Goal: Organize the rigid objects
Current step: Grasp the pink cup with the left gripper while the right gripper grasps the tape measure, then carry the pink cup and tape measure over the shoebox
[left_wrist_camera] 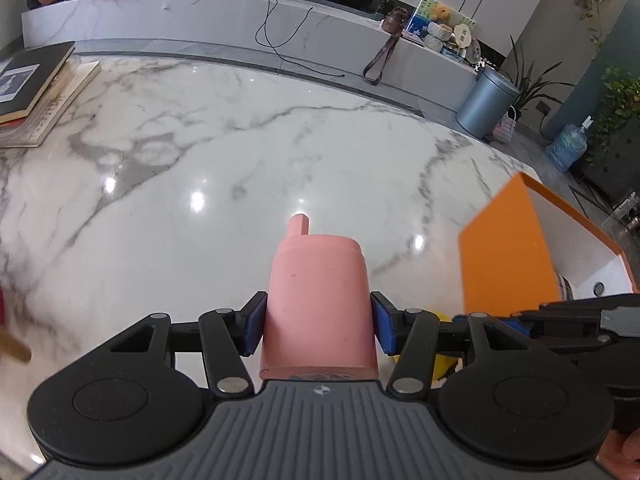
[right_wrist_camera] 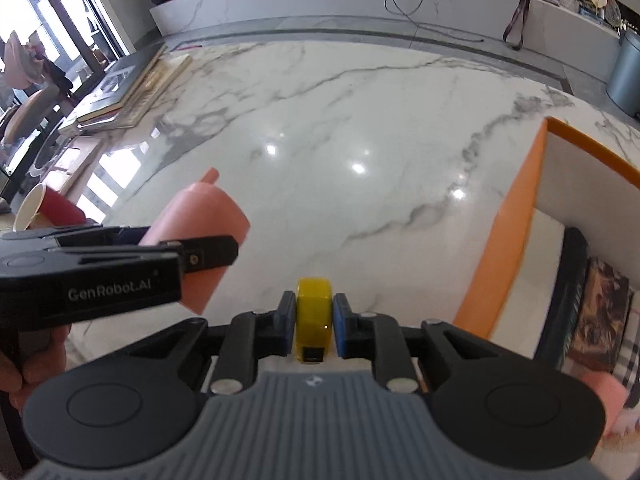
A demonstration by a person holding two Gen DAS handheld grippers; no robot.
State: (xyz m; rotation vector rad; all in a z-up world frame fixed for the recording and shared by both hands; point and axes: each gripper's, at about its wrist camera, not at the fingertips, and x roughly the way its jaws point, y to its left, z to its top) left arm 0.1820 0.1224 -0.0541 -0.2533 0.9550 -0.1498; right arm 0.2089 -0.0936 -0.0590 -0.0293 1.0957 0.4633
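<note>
My left gripper [left_wrist_camera: 319, 326] is shut on a pink cylinder-shaped object [left_wrist_camera: 318, 300] with a small stub on its far end, held above the marble table [left_wrist_camera: 240, 152]. The same pink object [right_wrist_camera: 200, 220] and left gripper [right_wrist_camera: 208, 256] show at the left of the right wrist view. My right gripper [right_wrist_camera: 313, 326] is shut on a small yellow block-like object [right_wrist_camera: 313, 316]. An orange-walled box [right_wrist_camera: 516, 232] with a white inside stands to the right, holding a dark item and a patterned item [right_wrist_camera: 596, 320]. The box [left_wrist_camera: 504, 248] also shows at the right of the left wrist view.
A stack of books [left_wrist_camera: 36, 92] lies at the table's far left. A paper cup [right_wrist_camera: 28, 208] and a red object sit at the left edge. Beyond the table are a marble counter with cables [left_wrist_camera: 280, 20] and a grey bin [left_wrist_camera: 486, 104].
</note>
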